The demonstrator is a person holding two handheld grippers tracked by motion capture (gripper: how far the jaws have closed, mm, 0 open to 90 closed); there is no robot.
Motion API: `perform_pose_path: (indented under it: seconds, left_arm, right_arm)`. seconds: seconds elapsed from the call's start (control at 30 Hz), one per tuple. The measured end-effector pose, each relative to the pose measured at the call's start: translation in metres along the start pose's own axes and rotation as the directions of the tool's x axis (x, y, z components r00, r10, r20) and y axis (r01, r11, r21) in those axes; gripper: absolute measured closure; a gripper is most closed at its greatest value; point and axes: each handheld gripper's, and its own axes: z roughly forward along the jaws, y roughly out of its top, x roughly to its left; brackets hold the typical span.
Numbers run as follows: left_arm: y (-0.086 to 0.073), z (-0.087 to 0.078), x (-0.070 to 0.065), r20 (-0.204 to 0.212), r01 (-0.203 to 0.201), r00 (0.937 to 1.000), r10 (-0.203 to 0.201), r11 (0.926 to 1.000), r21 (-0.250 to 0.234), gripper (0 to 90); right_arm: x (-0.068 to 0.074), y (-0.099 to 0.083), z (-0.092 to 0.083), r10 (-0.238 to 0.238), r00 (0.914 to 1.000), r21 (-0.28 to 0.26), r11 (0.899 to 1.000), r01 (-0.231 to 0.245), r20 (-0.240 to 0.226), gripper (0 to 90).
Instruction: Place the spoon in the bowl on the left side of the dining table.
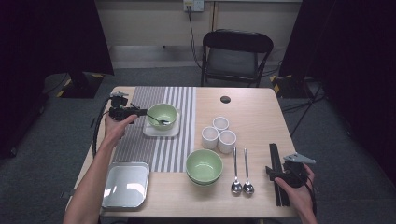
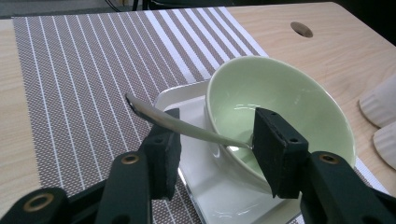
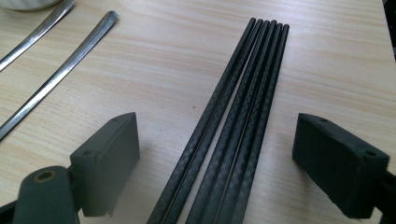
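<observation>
High view: the left tool (image 1: pixel 136 113) sits at the far left of the table (image 1: pixel 252 112), over the striped mat (image 1: pixel 163 154), its tips just beside a green bowl (image 1: pixel 162 113) on a white dish (image 1: pixel 161 132). A spoon (image 1: pixel 158 120) leans in that bowl. The right tool (image 1: pixel 275 169) rests at the near right edge over black chopsticks (image 1: pixel 275 156).

Left gripper view: the left tool (image 2: pixel 217 144) stands part open. The spoon (image 2: pixel 187 128) handle passes between the pads, lying on top of the left pad and free of the right; its head is in the bowl (image 2: pixel 280 93).

Right gripper view: the right tool (image 3: pixel 215 154) stands wide, pads clear on both sides of the chopsticks (image 3: pixel 233 126), which lie flat on the table (image 3: pixel 163 60). Two spoon handles (image 3: pixel 60 74) lie to the left.
</observation>
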Motion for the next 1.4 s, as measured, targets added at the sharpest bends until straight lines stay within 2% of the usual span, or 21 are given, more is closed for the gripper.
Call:
perform_pose_path:
  seconds: [0.13,0.17,0.3,0.4,0.47,0.53,0.57,0.7,0.8,0.83,0.87,0.93,0.97,1.0,1.03,1.07,1.13,1.17,1.33,1.37,1.4]
  left_arm:
    - [-0.001,-0.001,-0.002,0.011,-0.013,0.9998,0.013,0.9998,0.017,47.6]
    - [-0.001,-0.001,-0.004,-0.005,-0.029,0.9996,0.029,0.9991,0.031,45.0]
    - [-0.001,-0.003,-0.002,-0.001,-0.020,0.9998,0.020,0.9991,0.038,37.8]
    - [-0.001,-0.005,-0.002,0.000,-0.024,0.9997,0.024,0.9991,0.035,36.1]
    - [-0.001,-0.008,-0.001,0.013,-0.014,0.9998,0.013,0.9994,0.031,32.5]
    - [-0.002,-0.011,-0.002,0.031,-0.012,0.9995,0.011,0.9996,0.025,24.7]
    - [-0.005,-0.015,-0.006,0.000,-0.039,0.9992,0.039,0.9992,0.006,23.6]
    - [-0.009,-0.021,-0.003,0.017,-0.028,0.9995,0.028,0.9996,0.008,16.8]
    - [-0.013,-0.030,-0.004,0.017,-0.015,0.9997,0.015,0.9999,-0.004,17.4]
    - [-0.015,-0.032,-0.006,-0.005,-0.044,0.9990,0.044,0.9989,-0.018,17.6]
    - [-0.018,-0.036,-0.006,-0.013,-0.031,0.9994,0.031,0.9995,-0.002,17.2]
    - [-0.020,-0.038,-0.005,-0.003,-0.032,0.9995,0.032,0.9995,0.004,16.2]
    - [-0.021,-0.041,-0.005,-0.020,-0.045,0.9988,0.045,0.9990,0.000,16.6]
    - [-0.023,-0.044,-0.007,-0.036,-0.052,0.9980,0.051,0.9985,-0.017,16.6]
    - [-0.026,-0.052,-0.008,-0.018,-0.056,0.9983,0.055,0.9975,-0.042,16.8]
    - [-0.026,-0.052,-0.008,-0.018,-0.056,0.9983,0.055,0.9975,-0.042,16.8]
    - [-0.030,-0.057,-0.010,0.002,-0.082,0.9967,0.082,0.9960,-0.038,16.0]
    - [-0.033,-0.061,-0.012,-0.046,-0.123,0.9915,0.122,0.9919,-0.030,17.8]
    - [-0.042,-0.069,-0.013,-0.027,-0.150,0.9885,0.149,0.9883,-0.031,17.0]
    - [-0.048,-0.071,-0.014,-0.050,-0.164,0.9854,0.163,0.9863,-0.019,19.4]
    - [-0.048,-0.071,-0.014,-0.050,-0.164,0.9854,0.163,0.9863,-0.019,20.2]
  right_arm:
    - [0.000,0.000,0.000,0.000,1.0000,0.000,1.000,0.000,0.000,14.0]
    - [0.000,0.000,0.000,0.000,1.0000,0.000,1.000,0.000,0.000,14.0]
    - [0.000,0.000,0.000,0.000,1.0000,0.000,1.000,0.000,0.000,14.0]
    - [0.000,0.000,0.000,0.000,1.0000,0.000,1.000,0.000,0.000,14.0]
    - [0.000,0.000,0.000,0.000,1.0000,0.000,1.000,0.000,0.000,14.0]
    - [0.000,0.000,0.000,0.000,1.0000,0.000,1.000,0.000,0.000,14.0]
    - [0.000,0.000,0.000,0.000,1.0000,0.000,1.000,0.000,0.000,14.0]
    - [0.000,0.000,0.000,0.000,1.0000,0.000,1.000,0.000,0.001,14.0]
    - [0.000,0.000,0.000,0.000,1.0000,0.000,1.000,0.000,0.001,14.0]
    - [0.000,0.000,0.000,0.000,1.0000,0.000,1.000,0.000,0.001,13.9]
    - [0.000,0.000,0.000,0.000,1.0000,0.001,1.000,0.000,0.000,13.9]
    - [0.000,0.000,0.000,0.001,1.0000,0.001,1.000,-0.001,0.001,13.9]
    - [0.000,0.000,0.000,0.001,1.0000,0.001,1.000,-0.001,0.002,13.9]
    - [0.000,0.000,0.000,0.001,1.0000,0.001,1.000,-0.001,0.002,13.9]
    - [0.000,0.000,0.000,0.002,1.0000,0.002,1.000,-0.002,0.002,13.9]
    - [0.000,0.000,0.000,0.002,1.0000,0.002,1.000,-0.002,0.002,13.9]
    - [0.000,0.000,0.000,0.001,1.0000,0.001,1.000,-0.001,0.001,13.9]
    - [0.000,0.000,0.000,0.002,1.0000,0.002,1.000,-0.002,0.002,13.9]
    - [0.000,0.000,0.000,0.002,1.0000,0.001,1.000,-0.002,0.002,13.9]
    - [0.000,0.000,0.000,0.004,1.0000,0.002,1.000,-0.004,0.004,13.8]
    - [0.000,0.000,0.000,0.004,1.0000,0.002,1.000,-0.004,0.004,13.8]
